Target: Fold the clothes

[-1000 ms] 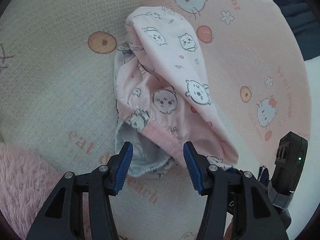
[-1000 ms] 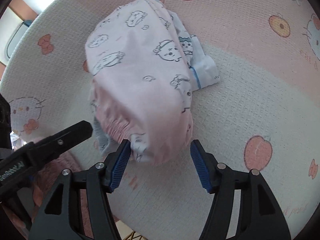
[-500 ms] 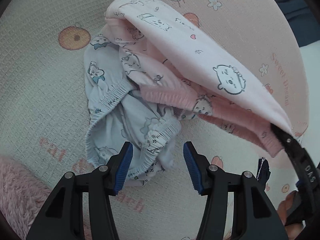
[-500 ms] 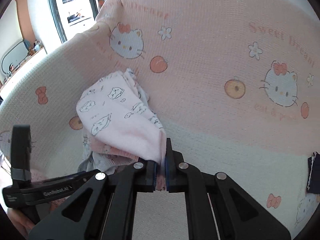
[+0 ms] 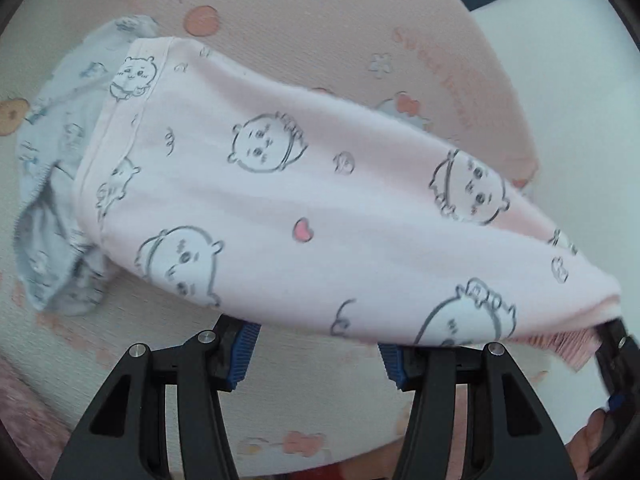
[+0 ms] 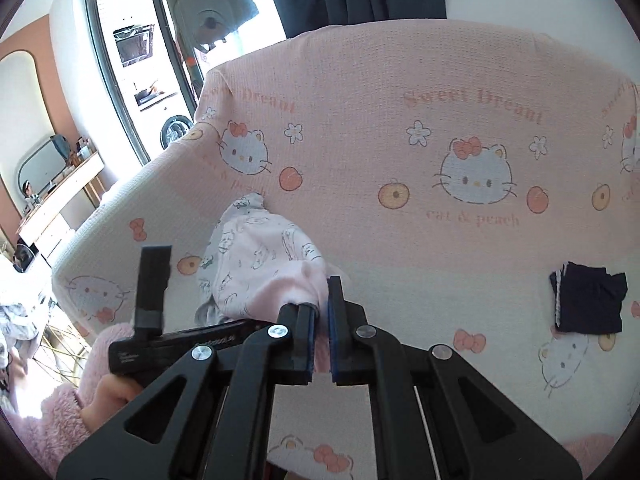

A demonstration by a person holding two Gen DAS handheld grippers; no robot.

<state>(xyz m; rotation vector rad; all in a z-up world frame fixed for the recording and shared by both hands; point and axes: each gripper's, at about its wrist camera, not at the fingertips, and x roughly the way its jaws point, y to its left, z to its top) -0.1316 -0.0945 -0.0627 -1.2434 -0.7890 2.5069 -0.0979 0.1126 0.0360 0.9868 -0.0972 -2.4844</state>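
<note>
Pink shorts (image 5: 304, 208) hang lifted over the blanket (image 6: 440, 80), one end clenched in your right gripper (image 6: 320, 320), left gripper (image 5: 316, 356) spread wide beneath, blue garment (image 5: 52, 160) lying behind; step reads as spreading out, so pinch the free end next.
</note>
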